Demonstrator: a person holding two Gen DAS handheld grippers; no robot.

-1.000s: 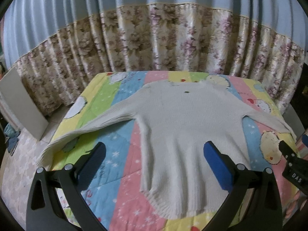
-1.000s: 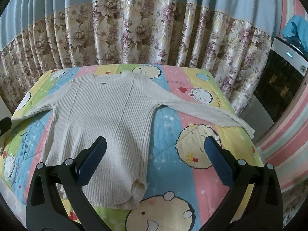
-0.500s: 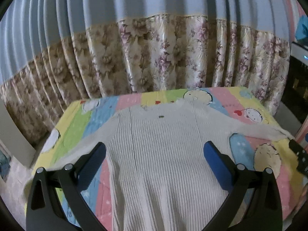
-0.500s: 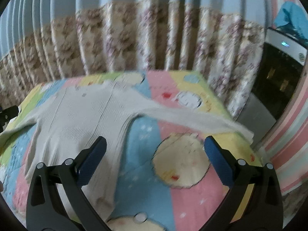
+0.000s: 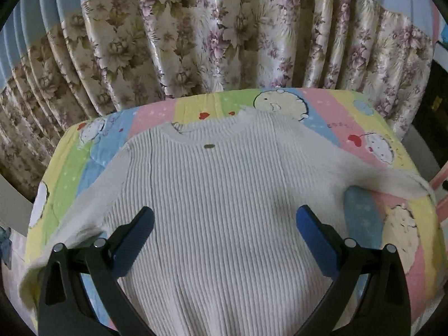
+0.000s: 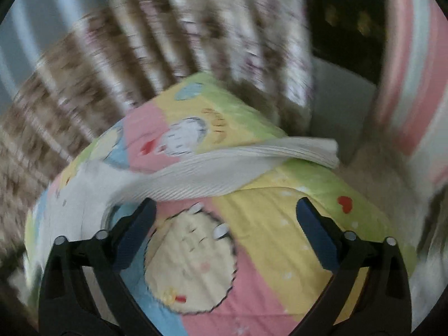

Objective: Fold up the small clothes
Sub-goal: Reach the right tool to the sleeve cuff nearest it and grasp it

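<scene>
A cream ribbed knit sweater lies flat, front up, on a colourful cartoon-print quilt, collar at the far side and sleeves spread out. My left gripper is open and empty, hovering over the sweater's chest. My right gripper is open and empty above the quilt, just in front of the sweater's right sleeve, whose cuff reaches the table's right edge. The right wrist view is motion-blurred.
A floral curtain hangs close behind the covered table. A dark appliance and a pink striped wall stand to the right. The quilt drops off at the right edge by the cuff.
Both grippers moved forward and lower toward the sweater. The left one centred over the chest. The right one swung right toward the right sleeve. Both stayed open.
</scene>
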